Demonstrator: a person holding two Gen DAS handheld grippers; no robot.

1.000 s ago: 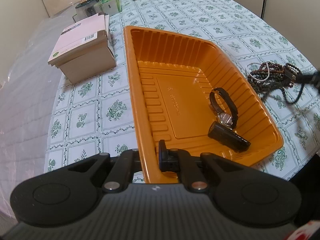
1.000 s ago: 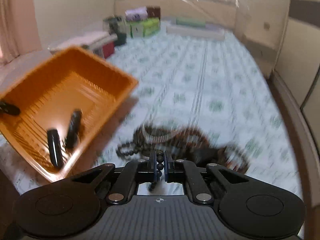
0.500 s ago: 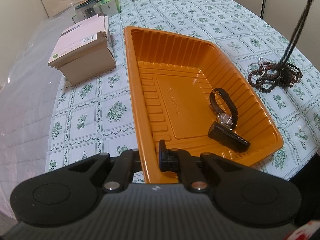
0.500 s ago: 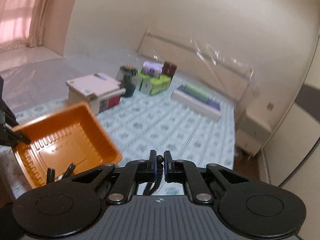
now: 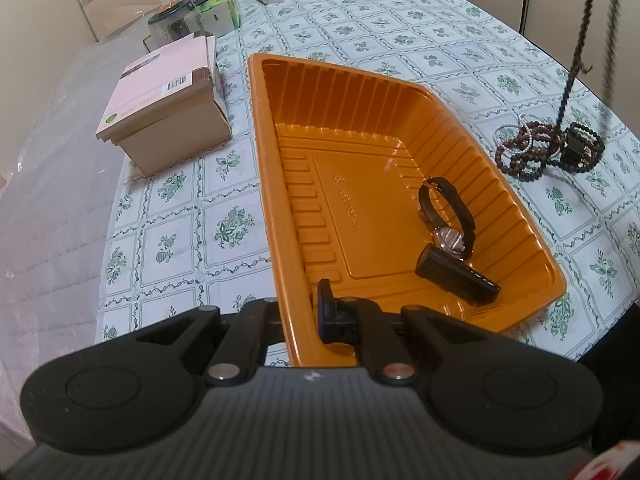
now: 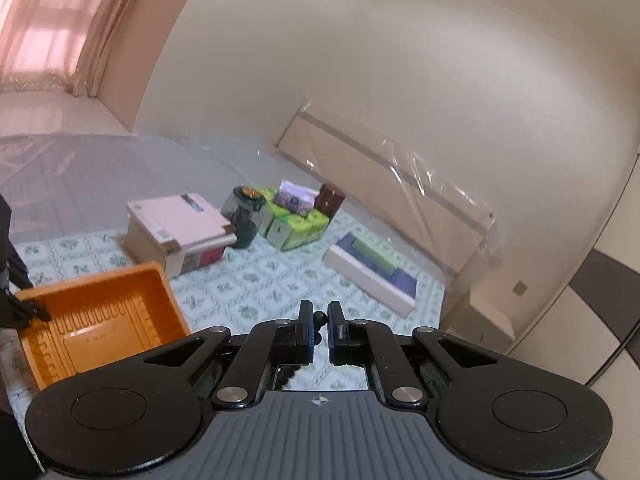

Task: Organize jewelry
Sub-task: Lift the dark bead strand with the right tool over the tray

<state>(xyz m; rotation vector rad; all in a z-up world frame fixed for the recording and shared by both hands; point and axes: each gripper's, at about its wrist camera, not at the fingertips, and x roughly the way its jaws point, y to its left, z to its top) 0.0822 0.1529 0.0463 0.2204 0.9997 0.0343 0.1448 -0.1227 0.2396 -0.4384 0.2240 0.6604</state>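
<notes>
On the bench: a green floral-check cloth [image 5: 360,36] covers the surface.
Orange tray [image 5: 360,152]: centre of the left wrist view; its near wall is pinched by the left gripper [image 5: 300,312], one finger outside the wall, one inside.
Wristwatch [image 5: 448,216]: inside the tray, toward 4 o'clock of its floor, strap looped upright.
Black cylinder [image 5: 456,276]: lying just beside the watch, nearer the tray's front wall.
Bead pile [image 5: 548,152]: on the cloth at 3 o'clock of the tray, outside it.
Bead strand [image 5: 580,32]: taut, rising from the pile out of the frame's top.
Right gripper [image 6: 319,332]: raised high, fingers pressed on a dark bead of the strand.
Cardboard box [image 5: 164,108]: at 10 o'clock of the tray.
</notes>
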